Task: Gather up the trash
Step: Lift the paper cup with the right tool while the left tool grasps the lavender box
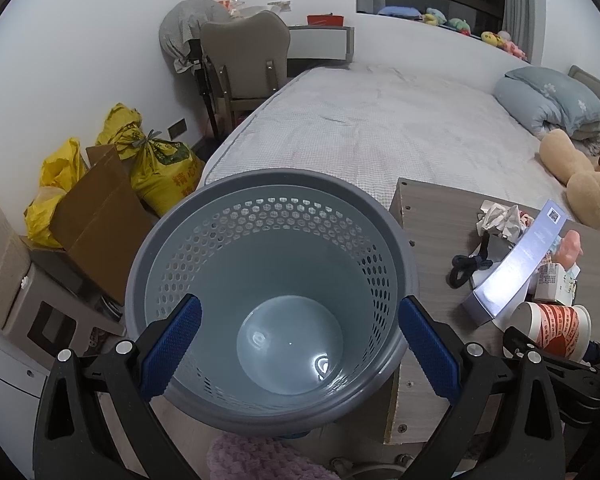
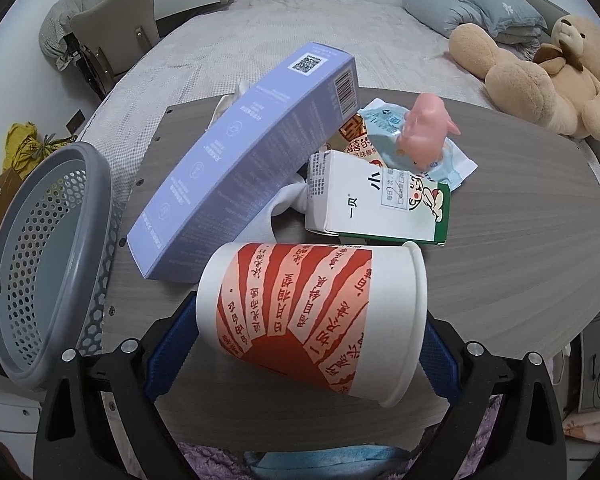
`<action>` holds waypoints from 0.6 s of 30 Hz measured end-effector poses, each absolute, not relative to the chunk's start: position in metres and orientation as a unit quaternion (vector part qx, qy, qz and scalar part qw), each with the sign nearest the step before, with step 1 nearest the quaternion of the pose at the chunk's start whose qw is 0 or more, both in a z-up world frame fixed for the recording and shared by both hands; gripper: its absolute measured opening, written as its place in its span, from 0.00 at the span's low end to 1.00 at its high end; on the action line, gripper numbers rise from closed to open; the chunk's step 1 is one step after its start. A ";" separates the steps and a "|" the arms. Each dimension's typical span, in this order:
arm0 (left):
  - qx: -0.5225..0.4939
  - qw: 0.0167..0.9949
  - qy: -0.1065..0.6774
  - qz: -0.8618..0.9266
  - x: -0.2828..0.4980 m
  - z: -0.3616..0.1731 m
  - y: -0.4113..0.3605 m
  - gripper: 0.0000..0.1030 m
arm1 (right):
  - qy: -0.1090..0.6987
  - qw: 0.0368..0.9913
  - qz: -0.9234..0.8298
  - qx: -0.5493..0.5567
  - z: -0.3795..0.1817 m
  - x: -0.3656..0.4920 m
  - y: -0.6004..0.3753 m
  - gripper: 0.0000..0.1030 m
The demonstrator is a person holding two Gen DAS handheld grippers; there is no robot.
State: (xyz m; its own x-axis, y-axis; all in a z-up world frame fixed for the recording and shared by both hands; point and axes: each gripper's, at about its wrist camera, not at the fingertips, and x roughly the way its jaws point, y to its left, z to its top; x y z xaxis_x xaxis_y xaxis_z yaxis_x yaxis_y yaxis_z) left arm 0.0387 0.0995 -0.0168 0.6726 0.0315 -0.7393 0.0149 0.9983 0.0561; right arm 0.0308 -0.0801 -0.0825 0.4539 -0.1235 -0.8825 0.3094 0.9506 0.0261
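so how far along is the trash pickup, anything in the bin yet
Nothing is binned: the grey wastebasket is empty, held at its rim by the left gripper. The right gripper grips the red-and-white paper cup. The purple box, milk carton and crumpled paper remain on the table.

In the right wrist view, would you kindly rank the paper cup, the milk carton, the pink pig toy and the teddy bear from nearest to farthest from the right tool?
1. Paper cup, lying between the right tool's fingers.
2. Milk carton, just beyond the cup.
3. Pink pig toy, behind the carton, on a wrapper.
4. Teddy bear, far right on the bed.
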 end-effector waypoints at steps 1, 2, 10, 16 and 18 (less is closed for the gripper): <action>0.029 0.914 0.405 0.003 0.038 -0.017 0.099 0.94 | 0.504 0.850 -0.126 0.091 -0.082 0.030 -0.080 0.90; 0.030 0.914 0.405 0.002 0.037 -0.018 0.097 0.94 | 0.500 0.852 -0.124 0.090 -0.081 0.029 -0.080 0.89; 0.029 0.914 0.405 -0.022 0.035 -0.017 0.089 0.94 | 0.500 0.855 -0.095 0.097 -0.084 0.022 -0.090 0.70; 0.039 0.914 0.401 -0.042 0.036 -0.016 0.072 0.94 | 0.487 0.864 -0.083 0.095 -0.071 0.008 -0.101 0.62; 0.042 0.914 0.399 -0.053 0.036 -0.017 0.064 0.94 | 0.481 0.868 -0.080 0.098 -0.066 0.001 -0.107 0.62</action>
